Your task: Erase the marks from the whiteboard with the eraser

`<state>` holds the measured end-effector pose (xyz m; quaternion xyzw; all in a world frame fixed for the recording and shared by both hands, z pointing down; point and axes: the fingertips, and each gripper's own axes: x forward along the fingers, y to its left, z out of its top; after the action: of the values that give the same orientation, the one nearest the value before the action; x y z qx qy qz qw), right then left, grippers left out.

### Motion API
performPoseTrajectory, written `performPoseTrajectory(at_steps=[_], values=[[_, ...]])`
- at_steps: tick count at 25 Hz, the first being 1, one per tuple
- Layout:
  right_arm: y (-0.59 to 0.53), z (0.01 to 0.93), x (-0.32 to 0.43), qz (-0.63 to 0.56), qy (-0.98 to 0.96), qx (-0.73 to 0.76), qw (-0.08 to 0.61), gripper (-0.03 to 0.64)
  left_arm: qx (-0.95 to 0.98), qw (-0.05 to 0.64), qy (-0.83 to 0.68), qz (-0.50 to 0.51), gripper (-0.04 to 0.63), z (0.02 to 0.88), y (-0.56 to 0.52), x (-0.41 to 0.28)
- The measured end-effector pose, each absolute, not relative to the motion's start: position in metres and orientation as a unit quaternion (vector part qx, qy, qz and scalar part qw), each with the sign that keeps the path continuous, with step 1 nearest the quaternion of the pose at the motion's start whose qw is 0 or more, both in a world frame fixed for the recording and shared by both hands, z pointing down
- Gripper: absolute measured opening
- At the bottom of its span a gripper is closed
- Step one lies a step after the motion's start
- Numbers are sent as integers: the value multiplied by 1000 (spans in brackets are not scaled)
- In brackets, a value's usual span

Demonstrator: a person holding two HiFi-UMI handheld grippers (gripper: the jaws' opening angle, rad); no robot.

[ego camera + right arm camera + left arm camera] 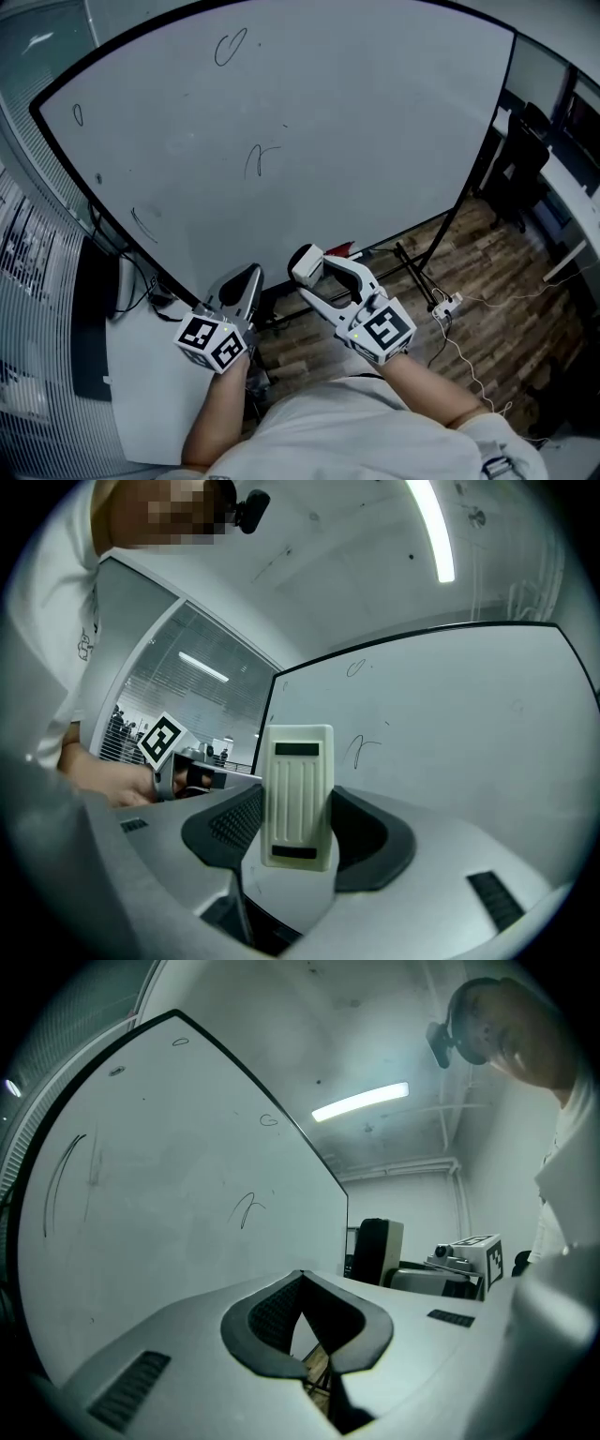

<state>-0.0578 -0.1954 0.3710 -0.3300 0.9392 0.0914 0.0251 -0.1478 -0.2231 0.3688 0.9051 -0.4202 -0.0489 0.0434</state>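
Note:
The whiteboard (pixel 356 122) fills the upper head view and carries several thin marks: a loop (pixel 230 45), a small oval (pixel 78 114), a squiggle (pixel 259 159) and a curve (pixel 142 223). My right gripper (pixel 312 274) is held below the board's bottom edge, shut on a white ribbed eraser (pixel 298 797), which stands upright between the jaws and is apart from the board. The squiggle (pixel 364 749) and loop (pixel 355 667) show beyond it. To its left, my left gripper (pixel 241 289) is shut and holds nothing. Its view shows the board (pixel 169 1194) slanting away with the squiggle (pixel 247 1209).
The board's black stand legs (pixel 422 272) spread over a wooden floor (pixel 506 281), where a white power strip (pixel 444 305) and cable lie. A black chair (pixel 520 155) stands at the right. A white desk (pixel 141 384) and a glass wall with blinds (pixel 28 272) are at the left.

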Motion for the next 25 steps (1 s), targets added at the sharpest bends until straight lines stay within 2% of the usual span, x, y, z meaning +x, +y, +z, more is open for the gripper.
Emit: performPoseTrajectory(at_steps=[10,17,25], values=[[-239,373,-77,106,939,-328,1,238,912,55,-405,-35,6,377,-249,-162],[-298,356,-88,173,929,-327,-28,238,903,51,-424,-40,7,374,-275,-177],[-359,317,-89,220,920,-323,-31,238,900,46,-431,-43,6,364,-310,-172]])
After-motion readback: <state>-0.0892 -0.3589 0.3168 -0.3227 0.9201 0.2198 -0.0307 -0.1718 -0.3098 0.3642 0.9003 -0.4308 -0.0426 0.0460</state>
